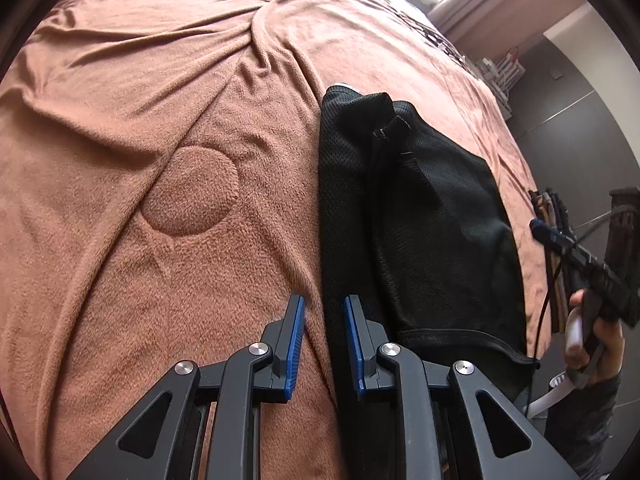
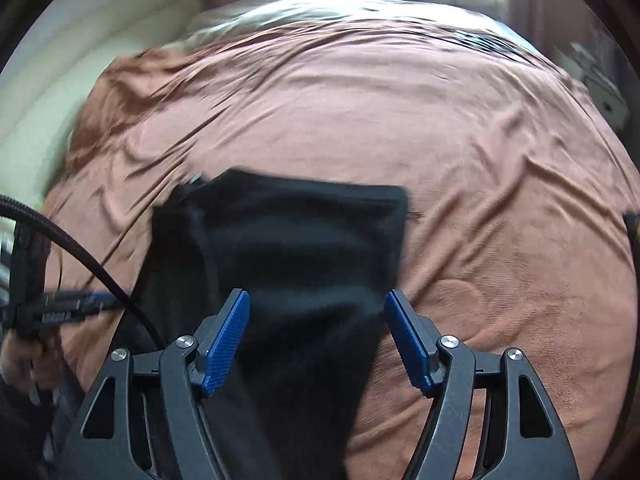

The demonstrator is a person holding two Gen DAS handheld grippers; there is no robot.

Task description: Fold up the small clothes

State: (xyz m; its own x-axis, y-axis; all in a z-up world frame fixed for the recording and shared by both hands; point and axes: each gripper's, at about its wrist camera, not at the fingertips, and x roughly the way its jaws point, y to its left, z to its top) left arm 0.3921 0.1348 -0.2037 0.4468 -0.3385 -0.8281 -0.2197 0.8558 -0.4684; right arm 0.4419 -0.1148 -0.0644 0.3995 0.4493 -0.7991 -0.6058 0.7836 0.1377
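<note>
Left tool [image 1: 325, 312], narrowly parted, straddling near left edge of black garment [image 1: 412, 216] on bed blanket [image 1: 160, 120]; long axis running away; right tool [image 2: 317, 312] wide apart, hovering above.

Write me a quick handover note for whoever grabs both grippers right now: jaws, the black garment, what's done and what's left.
Left gripper: jaws partly open, empty, hovering at the near left edge of the black mesh garment.
Right gripper: jaws wide open, empty, above the garment's near end; this view is motion-blurred.
The garment lies on the brown blanket, apparently already folded lengthwise into a narrow strip, neither gripper touching it.
Left to do: probably grip the near end and fold it over again, then flatten.
</note>
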